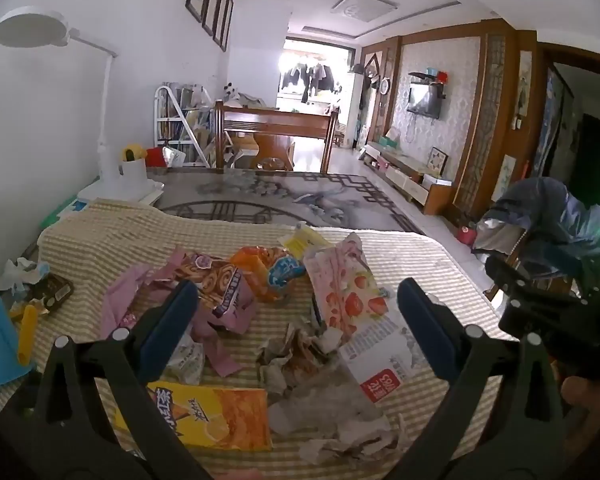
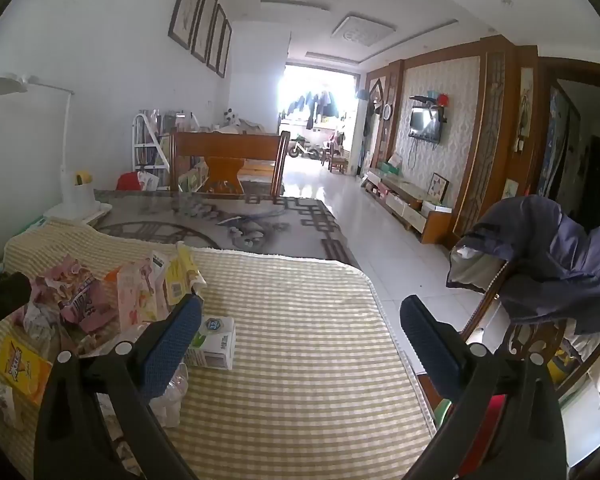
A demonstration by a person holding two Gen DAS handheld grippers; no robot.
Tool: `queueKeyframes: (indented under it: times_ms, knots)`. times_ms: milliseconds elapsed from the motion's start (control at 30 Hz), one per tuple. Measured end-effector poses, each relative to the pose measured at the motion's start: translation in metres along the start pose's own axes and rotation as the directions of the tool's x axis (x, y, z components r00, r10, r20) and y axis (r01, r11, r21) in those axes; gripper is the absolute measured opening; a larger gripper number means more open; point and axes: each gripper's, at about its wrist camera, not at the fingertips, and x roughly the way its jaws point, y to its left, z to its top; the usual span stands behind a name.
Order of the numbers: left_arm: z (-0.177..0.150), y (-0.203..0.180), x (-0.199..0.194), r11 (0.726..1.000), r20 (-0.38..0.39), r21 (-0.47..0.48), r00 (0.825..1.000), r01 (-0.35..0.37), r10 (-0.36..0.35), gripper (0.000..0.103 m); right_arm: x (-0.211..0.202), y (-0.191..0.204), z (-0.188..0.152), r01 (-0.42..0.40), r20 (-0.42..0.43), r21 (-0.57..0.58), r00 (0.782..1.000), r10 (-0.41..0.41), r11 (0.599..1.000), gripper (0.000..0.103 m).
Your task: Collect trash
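Daylight pours in from the far doorway (image 2: pixel 320 92), blown out to white, and glares off the floor tiles (image 2: pixel 384 248). The room is evenly bright, shadows soft. Fisheye bending curves the walls; corners go black.

Long living room. White wall (image 2: pixel 100 40) at ten o'clock carries four framed pictures (image 2: pixel 200 16). At twelve o'clock a bright balcony doorway (image 2: pixel 320 100) with hanging clothes; before it a wooden bench (image 2: pixel 228 152). At two o'clock a wall-mounted television (image 2: pixel 425 122) above a low cabinet (image 2: pixel 408 204). Pale tiled floor (image 2: pixel 380 248), patterned grey rug (image 2: pixel 220 220).
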Motion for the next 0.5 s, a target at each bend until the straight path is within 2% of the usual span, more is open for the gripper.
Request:
queueKeyframes:
  times_ms: [100,133,333,500]
  knots:
    - [-0.001,-0.004,0.001,1.000,0.003,0.007,1.000,0.002,-0.002,0.098,0.001,0.000,0.000,0.000,-0.005,-0.001,1.000,0.000,1.000,0.096]
    - [0.001,0.004,0.000,0.999,0.000,-0.032,1.000,0.012,-0.012,0.098,0.001,0.000,-0.001,0.000,-0.006,-0.002,1.000,0.000,1.000,0.096]
    - [0.000,0.003,-0.003,1.000,0.020,0.006,1.000,-0.001,0.001,0.098,0.007,-0.003,-0.004,-0.002,-0.014,0.000,1.000,0.002,1.000,0.096]
    - [-0.003,0.003,0.001,0.999,0.011,0.000,0.999,-0.044,0.044,0.098,0.006,-0.003,-0.004,-0.001,-0.016,0.000,1.000,0.001,1.000,0.096]
